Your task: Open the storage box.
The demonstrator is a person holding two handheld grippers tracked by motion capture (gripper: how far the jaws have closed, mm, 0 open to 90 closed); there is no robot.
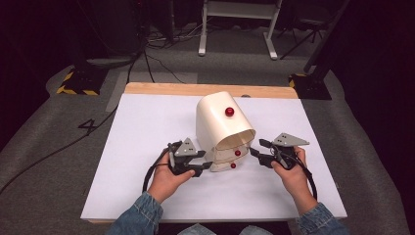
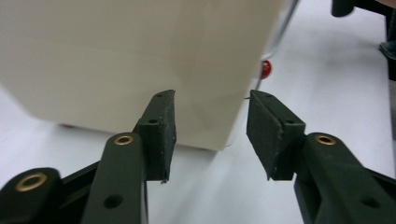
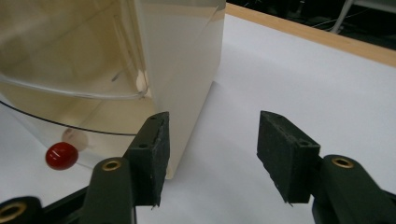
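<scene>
Both grippers, left (image 1: 201,163) and right (image 1: 255,149), flank the cream box (image 1: 220,122) with jaws apart, gripping nothing, seemingly having let it rest.

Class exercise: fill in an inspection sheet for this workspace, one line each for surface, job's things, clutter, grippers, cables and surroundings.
Surface: white sheet on a wooden table.
Job's things: cream box with curved lids and red knobs, standing mid-sheet.
Clutter: nothing seen.
Grippers: left hand-held gripper and right hand-held gripper, both open, flanking the box.
Cables: black cable crossing the floor.
Surroundings: grey floor, white stand.
</scene>
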